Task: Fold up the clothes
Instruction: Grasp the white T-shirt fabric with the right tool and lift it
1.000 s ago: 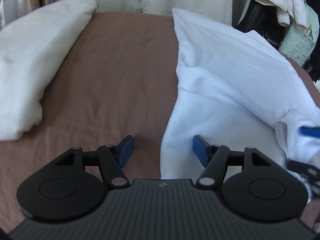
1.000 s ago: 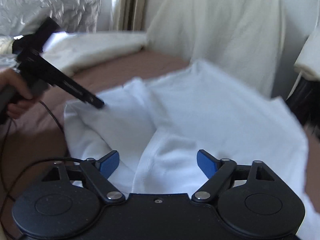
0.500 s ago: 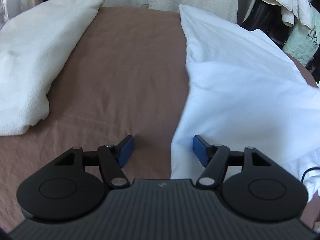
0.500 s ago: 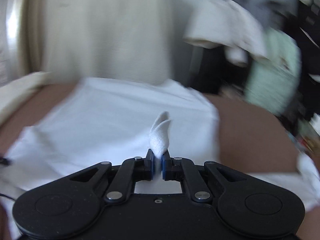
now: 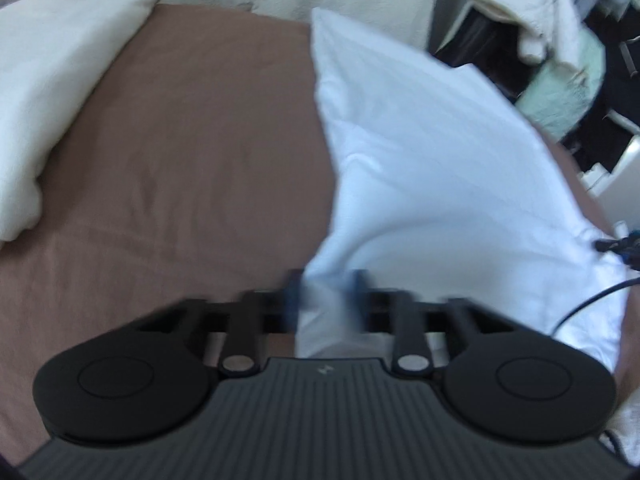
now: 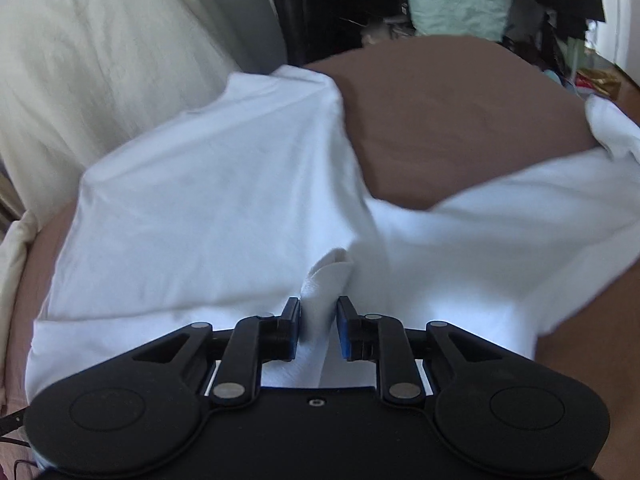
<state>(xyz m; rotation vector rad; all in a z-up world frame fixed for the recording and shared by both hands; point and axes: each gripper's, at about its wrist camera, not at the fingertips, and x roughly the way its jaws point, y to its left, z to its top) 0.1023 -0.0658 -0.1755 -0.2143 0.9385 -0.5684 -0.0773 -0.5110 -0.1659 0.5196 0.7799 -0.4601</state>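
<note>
While the white garment [image 5: 432, 168] lies spread over the brown bed [image 5: 192, 152], filling the right half of my left view and reaching up toward the top centre, I have an edge of it bunched between the jaws of my left gripper [image 5: 326, 300] at the lower middle of the frame. Those jaws have just been closing, and though the picture is smeared there, the blue pads stand close on either side of the cloth fold and appear to pinch it.

In my right view the same white garment [image 6: 208, 208] covers the left and centre of the frame, with another stretch running off to the right edge. A small peak of its cloth stands up between the jaws of my right gripper [image 6: 318, 328] at the lower middle. These jaws have just been opening a little; they stand narrowly parted with the fold between them, and I cannot tell whether the pads press on it.

The brown bed [image 6: 460, 120] shows bare at the upper right of that view. A cream pillow [image 5: 52, 92] lies along the upper left of my left view, and a pale cream drape [image 6: 92, 60] hangs at the upper left of my right view. Heaped clothes [image 5: 560, 60] crowd the upper right corner of the left view.
</note>
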